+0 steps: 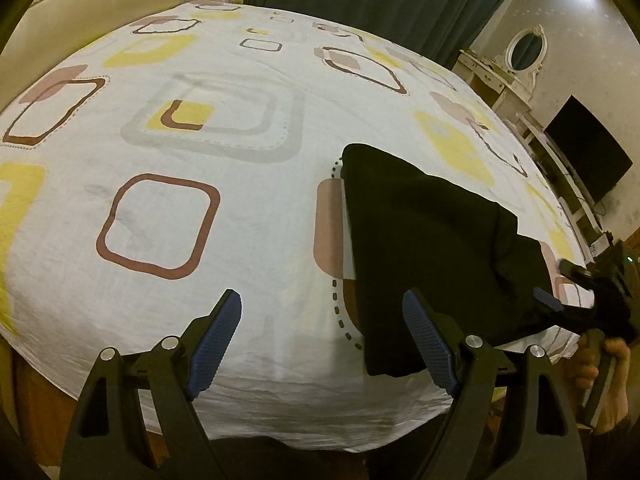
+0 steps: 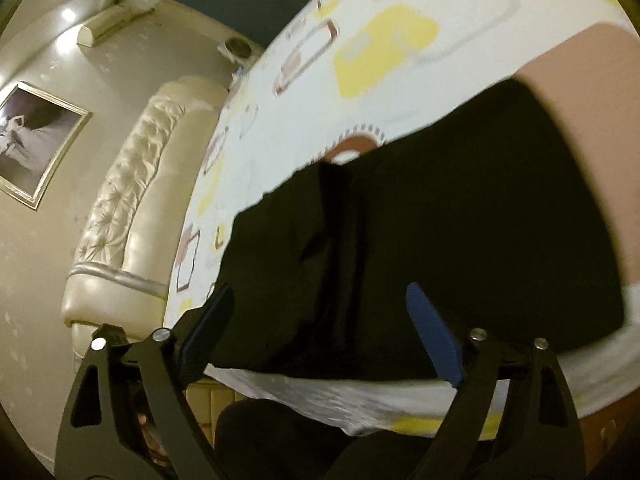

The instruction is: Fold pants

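Observation:
Black pants [image 1: 420, 248] lie folded into a compact shape on the patterned bed sheet [image 1: 240, 216], at the near right. My left gripper [image 1: 322, 344] is open and empty, hovering over the sheet's near edge just left of the pants. In the left wrist view the right gripper [image 1: 560, 296] sits at the pants' right end. In the right wrist view the right gripper [image 2: 320, 332] is open, its fingers spread wide over the near edge of the pants [image 2: 440, 240]; whether the pads touch the cloth I cannot tell.
A cream tufted headboard [image 2: 132, 200] runs along the bed's far side. A dressing table with an oval mirror [image 1: 524, 48] and a dark screen [image 1: 588, 152] stand to the right. Dark curtains [image 1: 380, 4] hang behind. A framed picture [image 2: 36, 140] hangs on the wall.

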